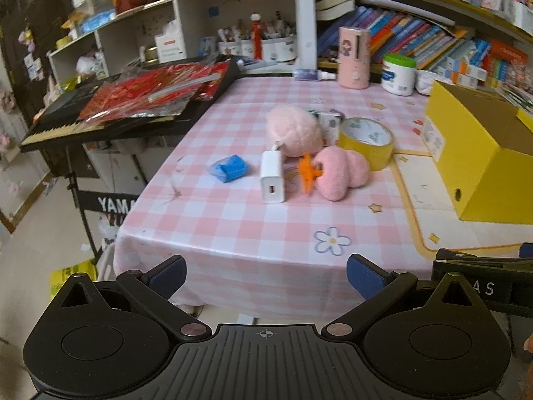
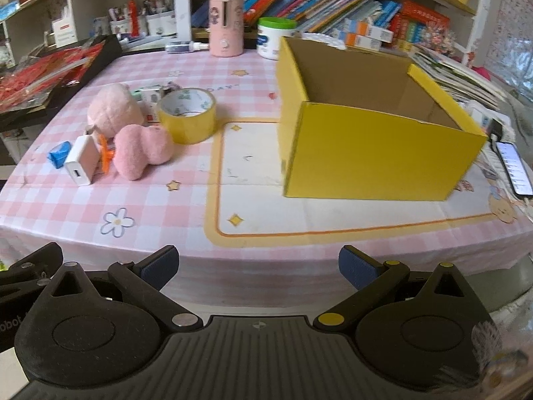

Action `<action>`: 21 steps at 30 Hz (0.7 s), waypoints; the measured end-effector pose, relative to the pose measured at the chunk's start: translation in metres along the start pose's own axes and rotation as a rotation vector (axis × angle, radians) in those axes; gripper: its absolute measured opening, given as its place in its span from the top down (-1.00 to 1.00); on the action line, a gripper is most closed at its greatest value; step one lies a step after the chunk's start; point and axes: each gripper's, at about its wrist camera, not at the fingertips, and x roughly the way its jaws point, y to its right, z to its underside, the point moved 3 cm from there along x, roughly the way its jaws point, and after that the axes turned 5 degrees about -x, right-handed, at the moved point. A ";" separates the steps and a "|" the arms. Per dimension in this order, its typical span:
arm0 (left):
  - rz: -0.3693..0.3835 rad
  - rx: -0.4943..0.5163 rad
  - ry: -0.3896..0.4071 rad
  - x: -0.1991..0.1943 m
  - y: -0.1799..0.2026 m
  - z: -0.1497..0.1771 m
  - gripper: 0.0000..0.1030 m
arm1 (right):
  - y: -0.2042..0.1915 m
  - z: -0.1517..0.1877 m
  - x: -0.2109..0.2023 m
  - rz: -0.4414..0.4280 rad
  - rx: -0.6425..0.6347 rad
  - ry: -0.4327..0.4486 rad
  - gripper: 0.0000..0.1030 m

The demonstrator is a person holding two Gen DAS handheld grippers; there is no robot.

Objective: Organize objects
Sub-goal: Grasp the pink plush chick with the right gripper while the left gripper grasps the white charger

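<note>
Hovering off the near edge of the bench [image 2: 266, 233], the left claw [image 1: 266, 275] and right claw [image 2: 258, 265] are both spread wide, holding nothing. Left of the open yellow box [image 2: 376, 163] lie a yellow tape roll [image 2: 187, 119], two pink plush toys [image 2: 141, 155], a white charger [image 2: 81, 164], an orange clip [image 1: 308, 171] and a blue packet [image 1: 228, 167].

Checked table [image 2: 186, 213] — yellow box [image 2: 376, 163], tape roll [image 2: 187, 118], charger [image 2: 81, 161]
</note>
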 end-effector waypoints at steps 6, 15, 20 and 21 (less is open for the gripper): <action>-0.035 -0.032 0.000 0.014 -0.013 -0.010 -1.00 | -0.017 -0.016 0.016 -0.084 -0.043 0.012 -0.90; -0.062 -0.045 -0.023 0.040 -0.024 -0.025 -1.00 | -0.037 -0.056 0.044 -0.232 -0.047 0.041 -0.87; -0.074 -0.030 -0.022 0.051 -0.023 -0.031 -1.00 | -0.053 -0.078 0.062 -0.316 -0.083 0.039 -0.89; -0.078 -0.031 -0.026 0.053 -0.023 -0.032 -1.00 | -0.056 -0.082 0.067 -0.325 -0.088 0.032 -0.92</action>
